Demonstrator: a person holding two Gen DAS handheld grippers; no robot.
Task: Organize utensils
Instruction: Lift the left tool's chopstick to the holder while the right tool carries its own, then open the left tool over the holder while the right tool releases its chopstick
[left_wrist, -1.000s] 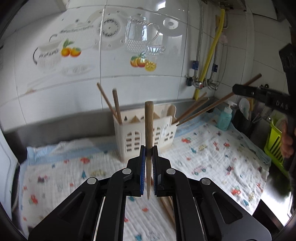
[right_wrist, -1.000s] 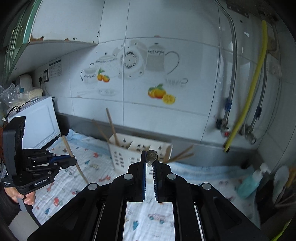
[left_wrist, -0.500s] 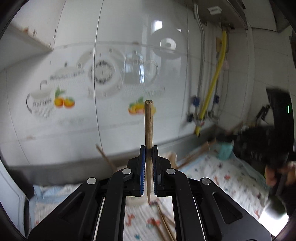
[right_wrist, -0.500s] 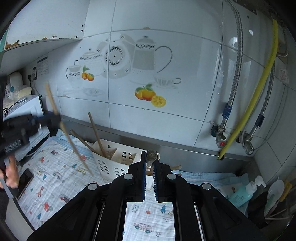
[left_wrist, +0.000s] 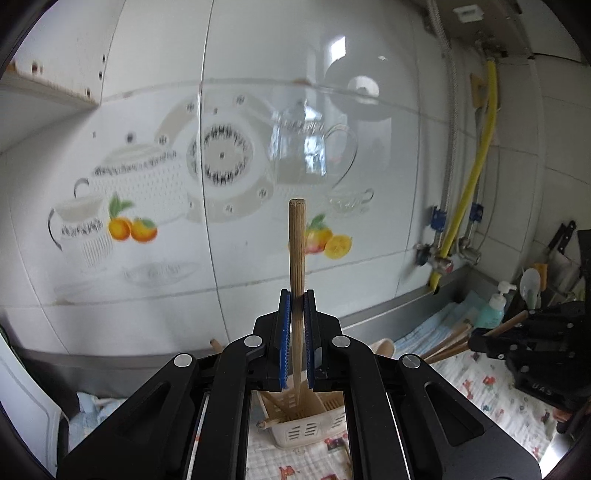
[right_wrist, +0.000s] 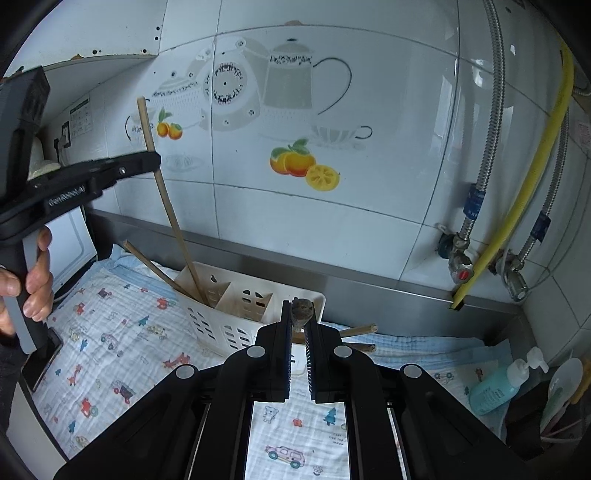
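Since 0.5 s ago the left tool (left_wrist: 295, 339) has come over the white utensil caddy (right_wrist: 236, 310), and the caddy now shows between its arms in the left wrist view. Left tool pinches a wooden chopstick (left_wrist: 296, 258) upright between blue pads. From the right wrist view that chopstick tilts, lower end down inside the caddy's left compartment; the tip itself is hidden by the wall. A second chopstick (right_wrist: 155, 267) leans out of the same compartment toward the left.

Right tool (right_wrist: 298, 354) is closed on a brown stick end (right_wrist: 302, 308), seen end-on; its length is hidden behind the fingers, so what utensil it is cannot be told. In the left wrist view the right tool sits at the right edge, partly cut off, with a wooden handle (left_wrist: 506, 326) projecting from it. More wooden handles (left_wrist: 448, 343) stick out beside the caddy.

Caddy stands on the printed cloth (right_wrist: 110, 332) covering the counter, near the tiled wall (right_wrist: 369, 221). A teal pump bottle (right_wrist: 498, 384) sits at far right.
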